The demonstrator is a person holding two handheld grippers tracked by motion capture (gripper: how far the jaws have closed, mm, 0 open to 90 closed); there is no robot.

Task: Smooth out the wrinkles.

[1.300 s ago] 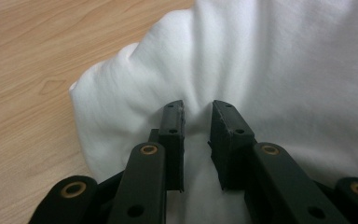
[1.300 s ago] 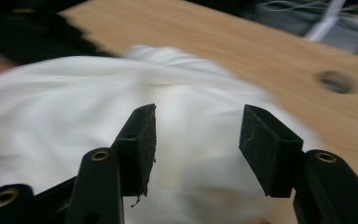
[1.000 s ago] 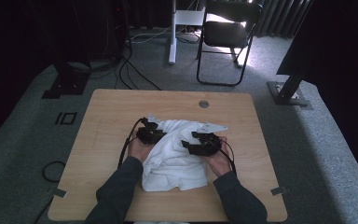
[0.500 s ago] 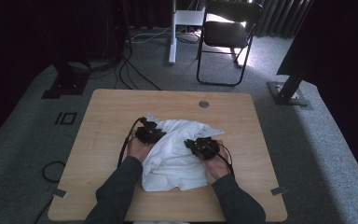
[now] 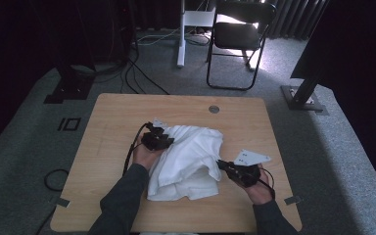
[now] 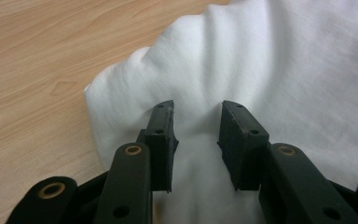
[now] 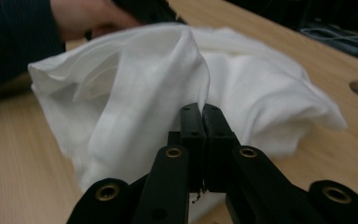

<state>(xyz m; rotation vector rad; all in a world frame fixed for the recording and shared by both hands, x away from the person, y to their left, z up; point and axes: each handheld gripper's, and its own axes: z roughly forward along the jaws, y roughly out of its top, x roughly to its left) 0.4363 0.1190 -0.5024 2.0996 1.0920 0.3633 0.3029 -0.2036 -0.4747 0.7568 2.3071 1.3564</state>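
A crumpled white cloth (image 5: 191, 156) lies on the wooden table (image 5: 112, 122). My left gripper (image 5: 170, 142) rests at the cloth's upper left edge. In the left gripper view its jaws (image 6: 196, 109) stand apart over the cloth (image 6: 284, 60), and they have just been opening; the pads press on nothing. My right gripper (image 5: 220, 164) sits at the cloth's right side, near the table's front right. In the right gripper view its jaws (image 7: 201, 111) are shut, pinching a raised fold of the cloth (image 7: 144, 79).
A round cable hole (image 5: 214, 108) sits near the table's far edge. Behind the table stand a black folding chair (image 5: 235, 39) and a white post (image 5: 181, 34). Cables (image 5: 142, 73) run over the grey carpet at the left, and a stand's base (image 5: 303, 98) is at the right.
The right gripper closed on the cloth, then moved right and toward the table's front, drawing a fold out with it. The left hand stayed in place.
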